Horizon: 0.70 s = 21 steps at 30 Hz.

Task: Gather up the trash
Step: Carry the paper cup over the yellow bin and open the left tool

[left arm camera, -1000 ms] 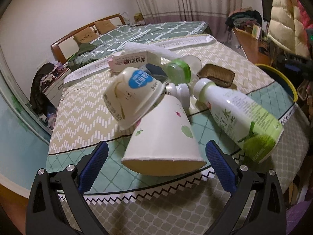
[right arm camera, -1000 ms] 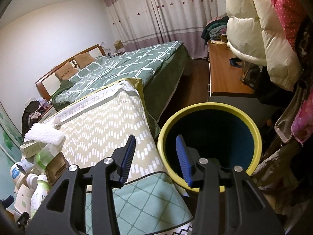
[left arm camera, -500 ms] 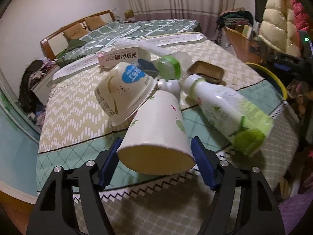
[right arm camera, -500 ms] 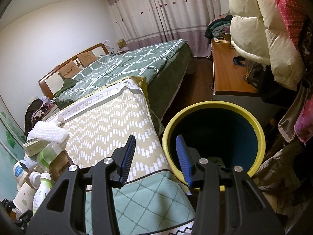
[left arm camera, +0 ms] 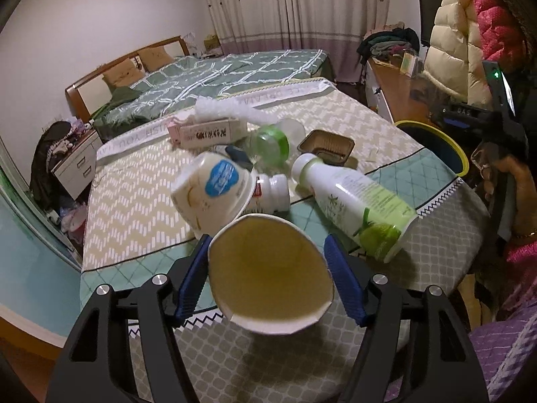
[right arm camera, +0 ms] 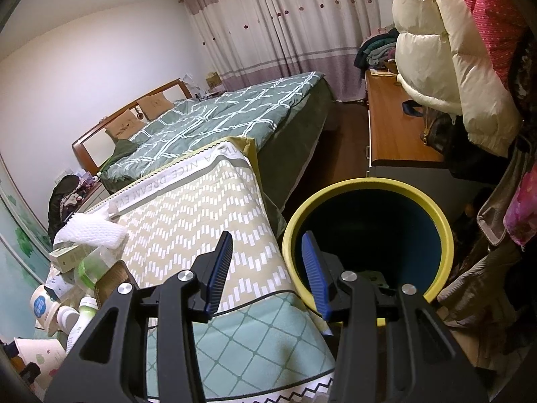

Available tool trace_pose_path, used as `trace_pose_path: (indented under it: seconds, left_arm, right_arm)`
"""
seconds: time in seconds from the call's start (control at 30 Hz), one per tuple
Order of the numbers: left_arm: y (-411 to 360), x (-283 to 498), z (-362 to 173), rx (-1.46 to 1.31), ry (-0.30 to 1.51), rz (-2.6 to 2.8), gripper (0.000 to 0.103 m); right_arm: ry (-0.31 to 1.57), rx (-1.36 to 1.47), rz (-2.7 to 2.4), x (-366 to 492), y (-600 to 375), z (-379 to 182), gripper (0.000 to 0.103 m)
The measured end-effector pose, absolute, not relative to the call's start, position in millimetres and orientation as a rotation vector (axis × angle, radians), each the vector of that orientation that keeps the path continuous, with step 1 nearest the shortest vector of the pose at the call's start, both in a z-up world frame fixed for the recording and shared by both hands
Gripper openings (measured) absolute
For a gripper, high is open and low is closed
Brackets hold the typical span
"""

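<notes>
A white paper cup [left arm camera: 272, 268] with small fruit prints sits between the blue pads of my left gripper [left arm camera: 266, 243], whose jaws are closing on its sides. The cup is raised off the table [left arm camera: 134, 181] and its open mouth faces the camera. It also shows in the right wrist view as a paper cup [right arm camera: 40, 352] at the lower left. My right gripper [right arm camera: 266, 245] stands open with nothing in it, above the table's corner beside the yellow-rimmed bin [right arm camera: 436, 208]. From the left wrist view the bin [left arm camera: 449, 144] lies off the table's right edge.
Behind the cup lie a white yogurt tub [left arm camera: 211, 191], a small white bottle [left arm camera: 272, 194], a green-labelled bottle [left arm camera: 355, 208], a brown tray [left arm camera: 327, 144], a clear bottle [left arm camera: 268, 141], a carton [left arm camera: 211, 132] and foam netting [left arm camera: 228, 109]. A person's hand [left arm camera: 510, 181] is at the right.
My left jaws went from wide apart to gripping the paper cup. The cup has come up off the table and tipped its mouth toward the camera. The right gripper stays put.
</notes>
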<state>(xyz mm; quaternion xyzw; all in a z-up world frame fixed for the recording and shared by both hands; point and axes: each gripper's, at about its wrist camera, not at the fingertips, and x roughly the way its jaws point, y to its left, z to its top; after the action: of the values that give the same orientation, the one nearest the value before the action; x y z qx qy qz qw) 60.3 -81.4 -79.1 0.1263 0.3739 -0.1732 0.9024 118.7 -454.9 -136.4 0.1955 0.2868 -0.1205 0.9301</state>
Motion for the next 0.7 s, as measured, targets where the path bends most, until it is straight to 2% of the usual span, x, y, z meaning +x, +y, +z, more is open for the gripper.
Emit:
trace_pose_path:
  seconds: [0.7]
  left_arm:
    - [-112,85,-36,0.297,0.671,-0.377,0.067]
  right_arm:
    - [0.575,0.448,-0.259,105,-478,-143,0.042]
